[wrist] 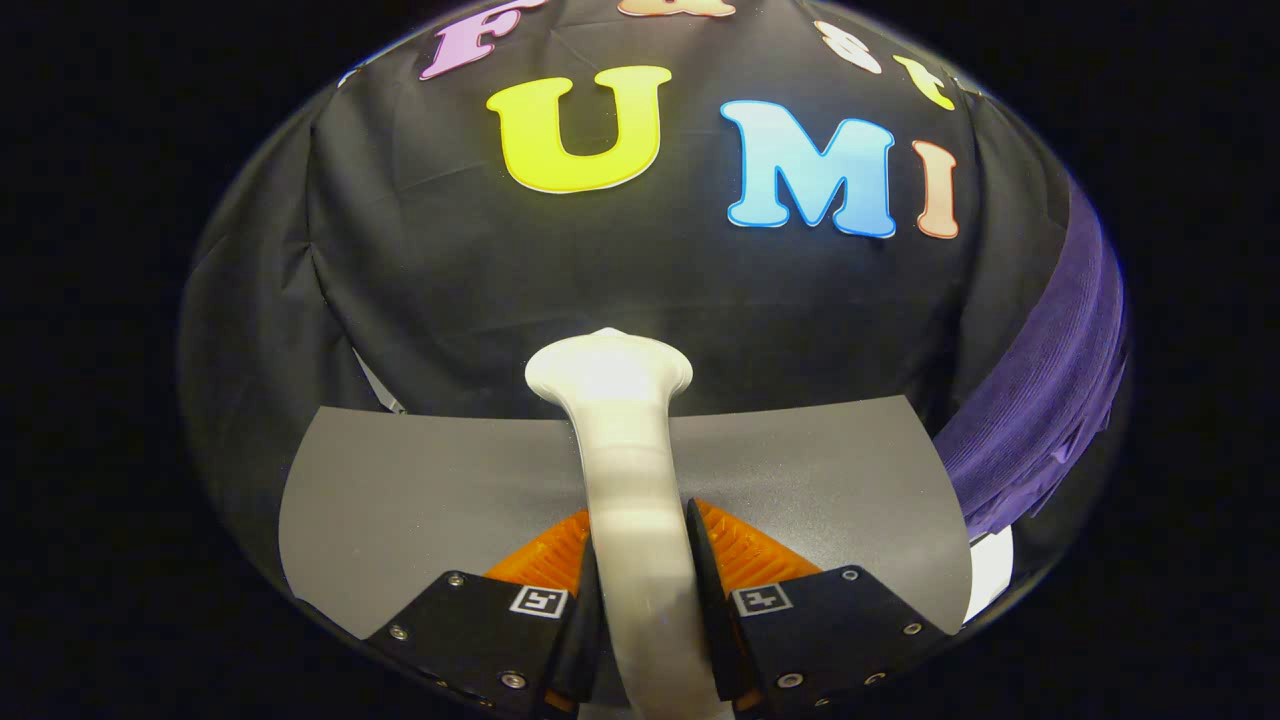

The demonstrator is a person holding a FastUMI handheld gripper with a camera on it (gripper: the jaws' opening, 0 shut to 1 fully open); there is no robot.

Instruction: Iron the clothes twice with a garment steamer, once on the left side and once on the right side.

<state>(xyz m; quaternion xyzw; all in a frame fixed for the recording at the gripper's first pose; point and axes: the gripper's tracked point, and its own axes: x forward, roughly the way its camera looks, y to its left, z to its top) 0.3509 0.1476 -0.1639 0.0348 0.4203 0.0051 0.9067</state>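
Note:
A white garment steamer (625, 450) runs up from between my fingers, its handle narrow and its wide head (610, 365) flaring out beyond them. My gripper (640, 590) is shut on the steamer's handle, with a finger pressing on each side. A purple garment (1040, 400) hangs to the right, beyond the right finger and off to the side of the steamer head. The head is apart from the garment and points at the black cloth wall.
A grey mat (420, 500) lies on the table under the steamer. A white strip of the table (990, 570) shows past the mat's right corner, under the garment. The black cloth wall (500, 270) stands behind the mat.

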